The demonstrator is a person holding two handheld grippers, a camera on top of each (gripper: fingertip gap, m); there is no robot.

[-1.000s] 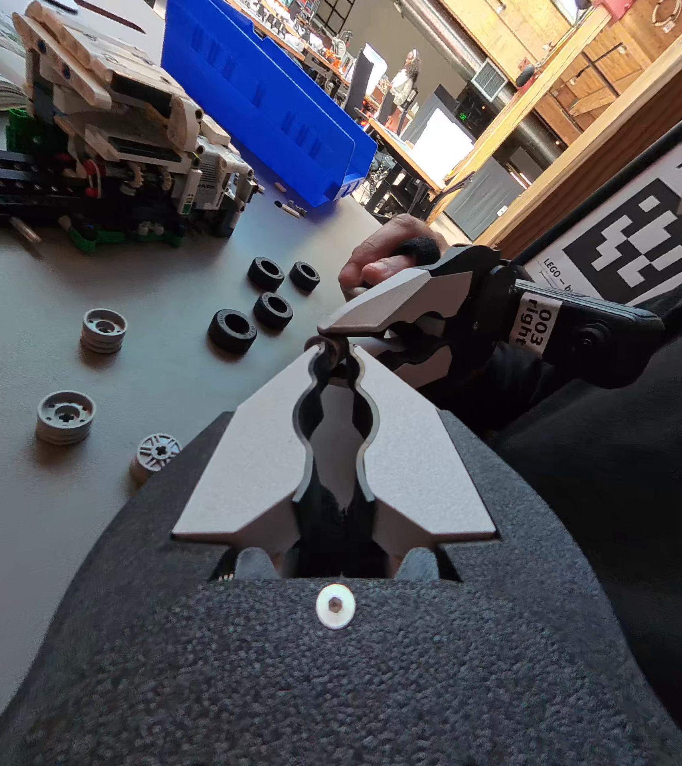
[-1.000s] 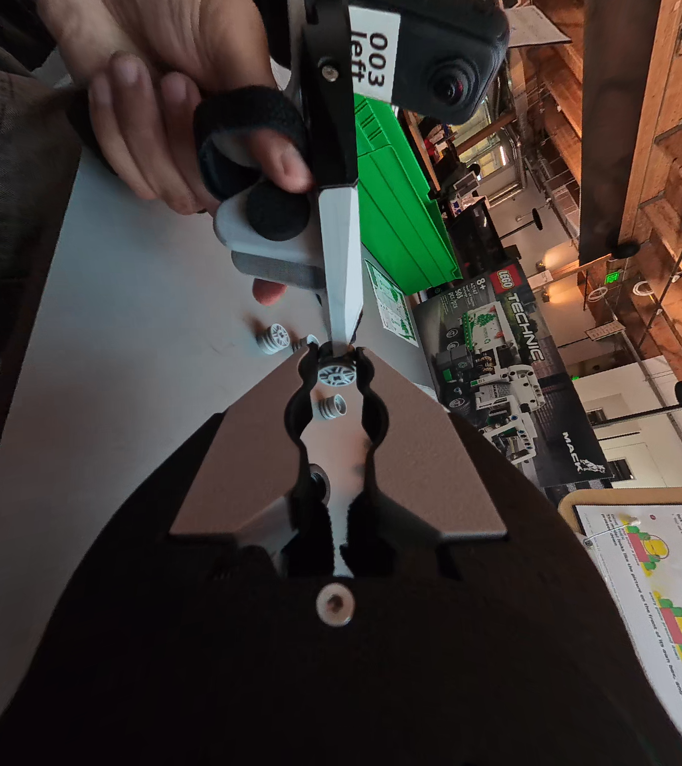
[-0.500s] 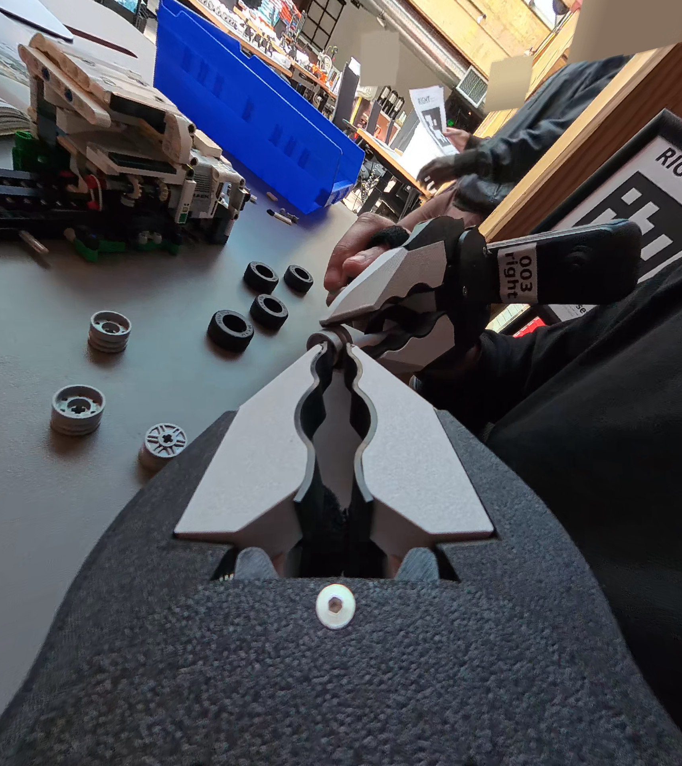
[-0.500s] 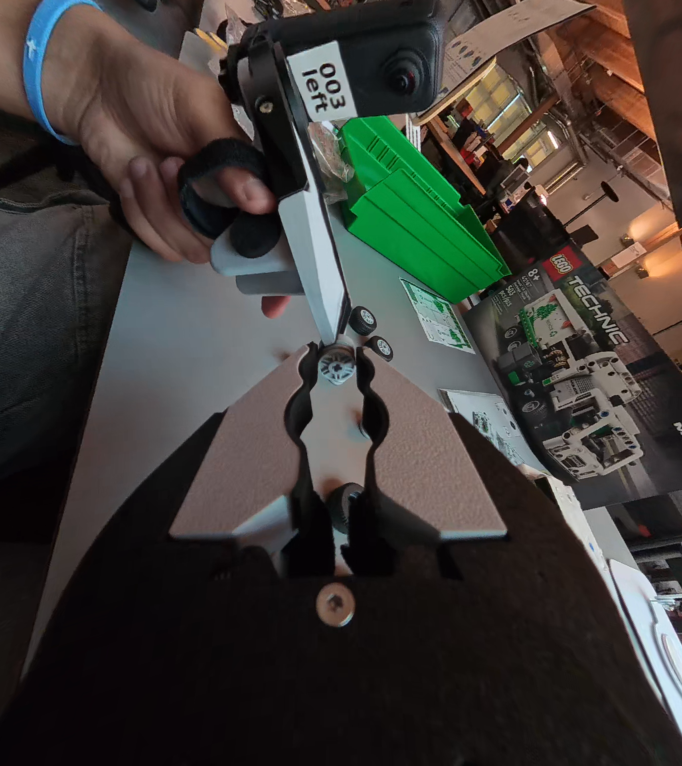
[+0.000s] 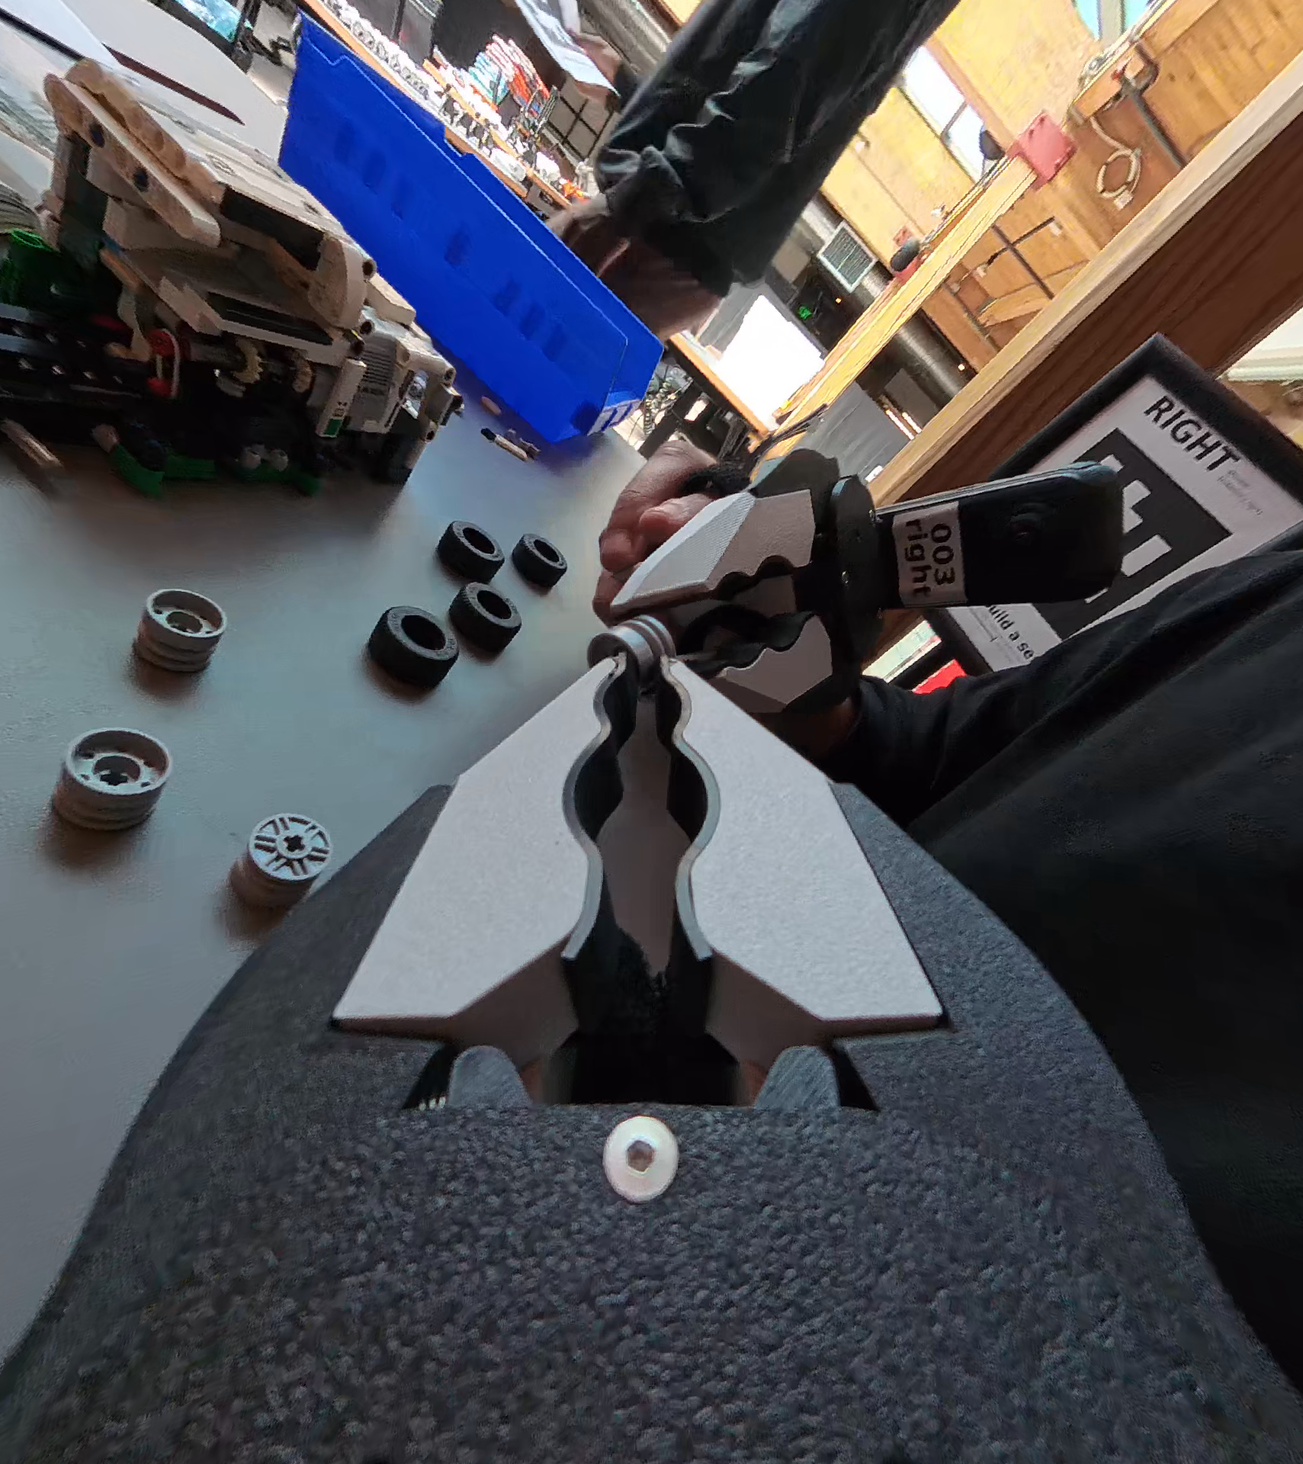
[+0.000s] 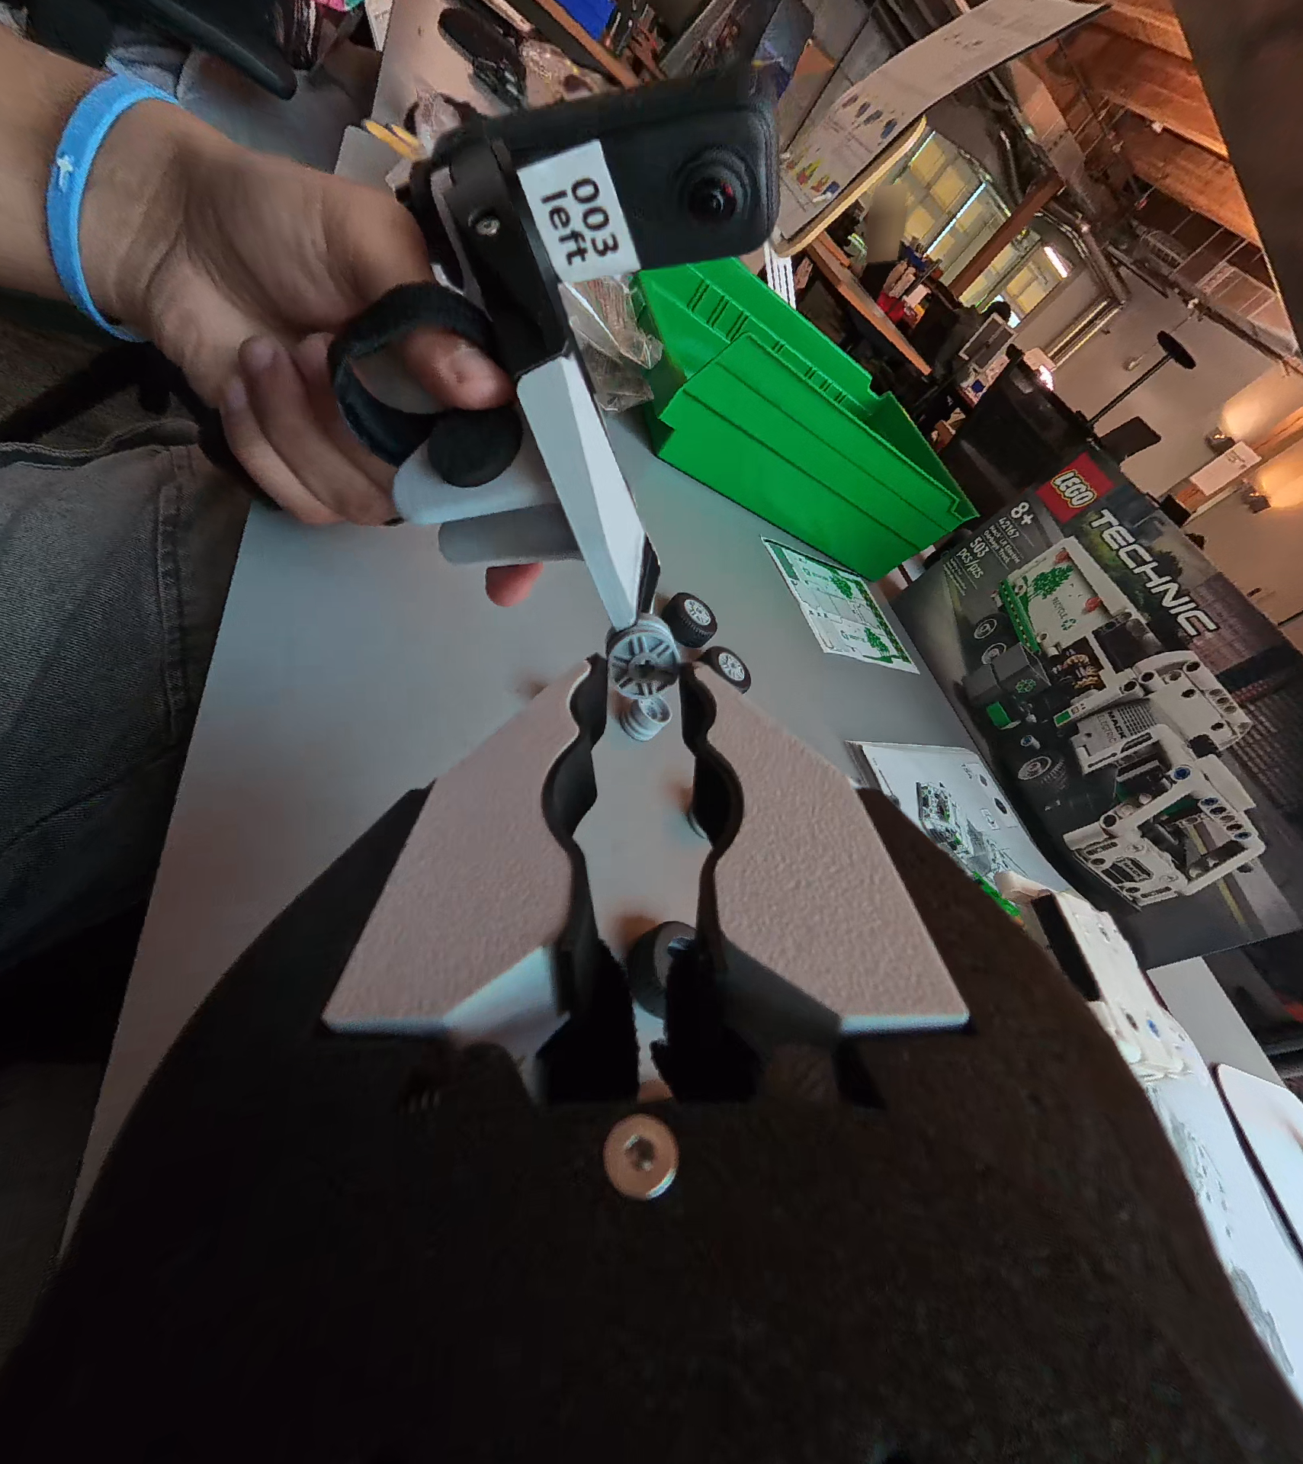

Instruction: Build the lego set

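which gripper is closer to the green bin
Left, it seems. The left gripper sits in front of the green bin; the right gripper points toward the bin from farther back. Both sets of jaws meet on the grey wheel hub.

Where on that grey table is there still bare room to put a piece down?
Bare table lies nearest the camera, beside the three grey wheel hubs. A strip stays clear between the hubs and the half-built truck. It is crowded around the four black tyres and where both grippers meet on one hub.
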